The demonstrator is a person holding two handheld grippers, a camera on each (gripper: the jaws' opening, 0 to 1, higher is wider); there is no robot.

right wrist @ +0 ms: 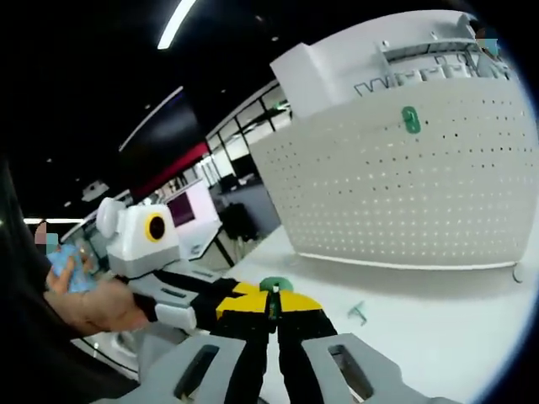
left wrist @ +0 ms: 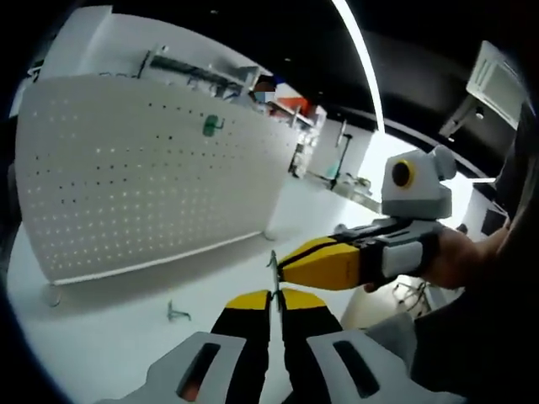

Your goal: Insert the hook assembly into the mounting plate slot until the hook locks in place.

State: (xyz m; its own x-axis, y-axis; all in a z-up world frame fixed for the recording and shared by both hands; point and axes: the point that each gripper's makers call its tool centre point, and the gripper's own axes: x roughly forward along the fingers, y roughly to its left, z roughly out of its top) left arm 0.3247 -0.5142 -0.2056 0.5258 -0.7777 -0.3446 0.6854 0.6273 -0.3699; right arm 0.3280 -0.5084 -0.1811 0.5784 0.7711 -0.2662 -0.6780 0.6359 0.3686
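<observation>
In the left gripper view, my left gripper (left wrist: pixel 276 296) is pinching a thin metal hook (left wrist: pixel 273 268) between closed jaws; the right gripper (left wrist: pixel 290 263) is meeting it from the right. The white perforated mounting plate (left wrist: pixel 143 177) is standing well apart, carrying a green hook (left wrist: pixel 210 126). A spare small hook (left wrist: pixel 176 314) is lying on the white table (left wrist: pixel 101 337).

In the right gripper view, my right gripper (right wrist: pixel 272 305) is clamping a green-headed hook piece (right wrist: pixel 273 287).

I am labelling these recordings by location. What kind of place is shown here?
Probably an indoor lab or showroom-style workspace: a white pegboard standing on a white table, long ceiling light strips, and shelving behind the board.
</observation>
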